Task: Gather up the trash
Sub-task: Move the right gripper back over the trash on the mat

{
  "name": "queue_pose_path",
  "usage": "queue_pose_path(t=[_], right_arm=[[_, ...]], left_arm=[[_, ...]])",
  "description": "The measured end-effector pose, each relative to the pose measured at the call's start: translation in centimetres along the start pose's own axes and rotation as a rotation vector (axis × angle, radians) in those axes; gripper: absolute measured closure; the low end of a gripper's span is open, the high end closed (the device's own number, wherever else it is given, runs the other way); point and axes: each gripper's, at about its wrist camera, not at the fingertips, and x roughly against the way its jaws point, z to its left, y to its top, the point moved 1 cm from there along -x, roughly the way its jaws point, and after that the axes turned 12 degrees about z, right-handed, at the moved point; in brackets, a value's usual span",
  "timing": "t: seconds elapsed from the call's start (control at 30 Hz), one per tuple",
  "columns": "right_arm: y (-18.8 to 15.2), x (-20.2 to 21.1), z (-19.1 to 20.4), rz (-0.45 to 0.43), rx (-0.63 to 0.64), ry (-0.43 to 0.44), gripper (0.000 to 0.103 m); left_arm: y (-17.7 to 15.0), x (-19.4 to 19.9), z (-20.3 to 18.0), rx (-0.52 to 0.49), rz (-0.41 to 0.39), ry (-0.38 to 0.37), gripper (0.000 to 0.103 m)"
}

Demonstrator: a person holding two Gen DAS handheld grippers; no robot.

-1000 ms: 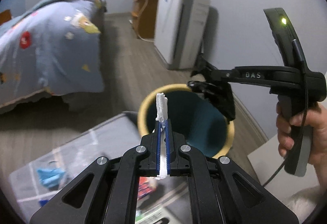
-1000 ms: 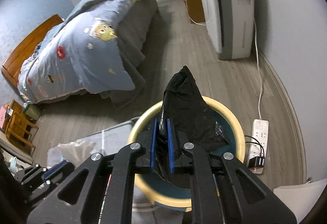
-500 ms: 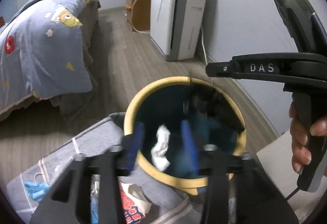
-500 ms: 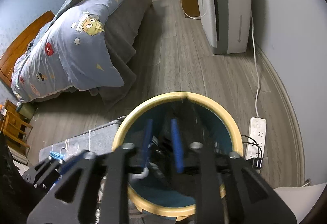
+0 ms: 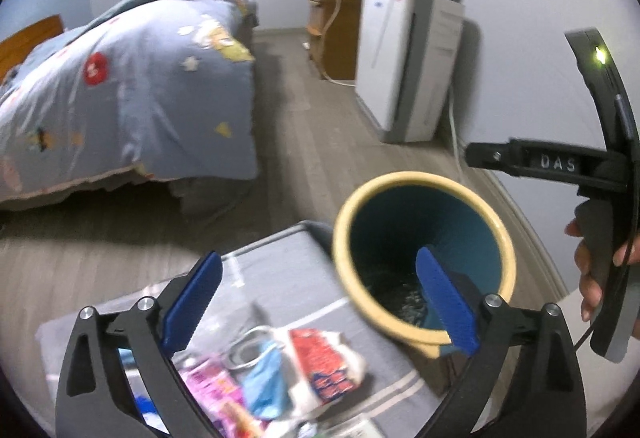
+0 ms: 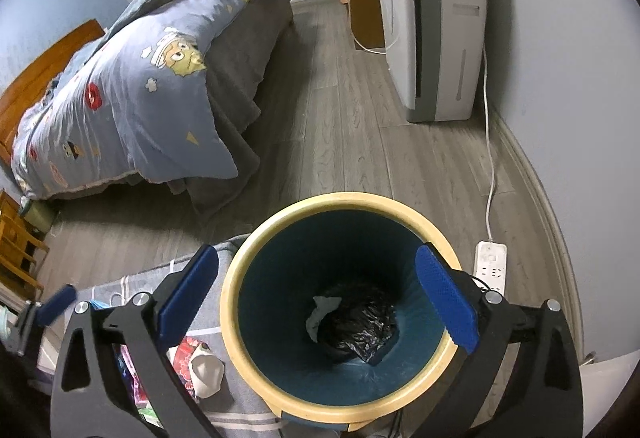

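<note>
Beside the bin (image 5: 424,190), the "DAS"-marked, seemingly empty right hand-held gripper (image 6: 316,294) gapes wide.

The letters "DAS" stand in white on the right hand-held gripper (image 5: 480,157), along its black side

Grey striped surface (image 5: 288,278), wrappers (image 5: 320,362) on it, bin (image 6: 248,318) beside
</note>
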Motion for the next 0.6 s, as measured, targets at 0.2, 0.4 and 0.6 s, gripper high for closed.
queue_pose_path(t=[0.2,0.4,0.6], right_arm=[[-0.5,0.6,1.8,-0.001,0.044,-0.036,0.006],[-1.8,1.3,3.9,0.023,0.085,-0.031,0.006],[-3.9,2.3,6.9,0.041,0.163,-0.044,0.006]], left_arm=[[-1.5,3.1,3.7,0.038,-0.010,0.059,0.006],[-4.3,6.6,7.4,0.076,-0.007,0.122,0.005],[-7.8,9.0,10.2,0.154,-0.008,0.159,0.005]])
